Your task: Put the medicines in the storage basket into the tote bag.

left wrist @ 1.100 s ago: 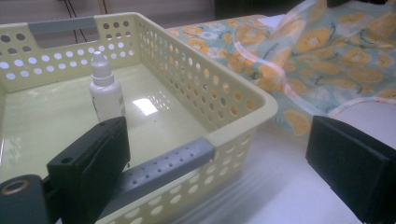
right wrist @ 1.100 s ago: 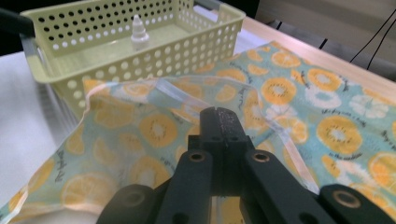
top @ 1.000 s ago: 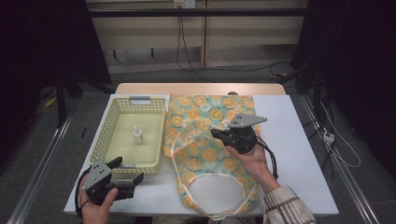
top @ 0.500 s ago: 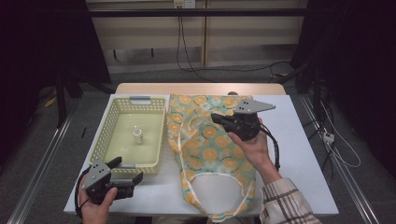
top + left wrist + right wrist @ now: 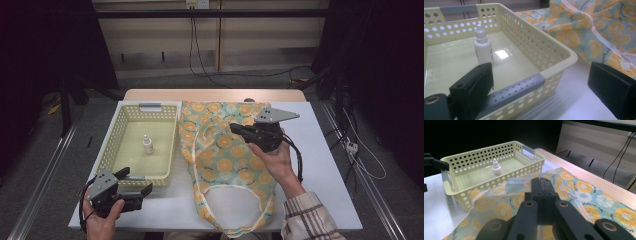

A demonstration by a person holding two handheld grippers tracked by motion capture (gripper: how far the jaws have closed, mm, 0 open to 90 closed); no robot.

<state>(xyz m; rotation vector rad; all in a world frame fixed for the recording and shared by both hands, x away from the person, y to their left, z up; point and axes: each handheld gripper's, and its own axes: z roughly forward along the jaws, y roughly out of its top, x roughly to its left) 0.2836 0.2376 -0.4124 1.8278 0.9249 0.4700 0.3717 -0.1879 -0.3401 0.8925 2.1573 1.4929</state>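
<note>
A fabric bag (image 5: 225, 160) printed with orange slices lies on the white table (image 5: 320, 165), its white handles toward the near edge. My right gripper (image 5: 235, 128) is over the bag's upper half, shut on a fold of its top layer, which stands raised. In the right gripper view the jaws (image 5: 541, 185) are closed with the bag (image 5: 584, 192) under them. My left gripper (image 5: 135, 187) is open at the near right corner of the yellow basket (image 5: 112, 150). A small white bottle (image 5: 147, 145) stands upright inside. The left gripper view shows the bottle (image 5: 483, 47), basket (image 5: 544, 47) and bag (image 5: 599, 30).
The table's far edge is a wooden strip (image 5: 210, 95). Cables (image 5: 360, 160) trail on the floor to the right. In the right gripper view the basket (image 5: 481, 148) and its bottle (image 5: 496, 169) stand beyond the bag.
My right gripper has moved away from the person, toward the bag's far end, and lifted its top layer, which now bulges at the left. The left gripper has stayed put.
</note>
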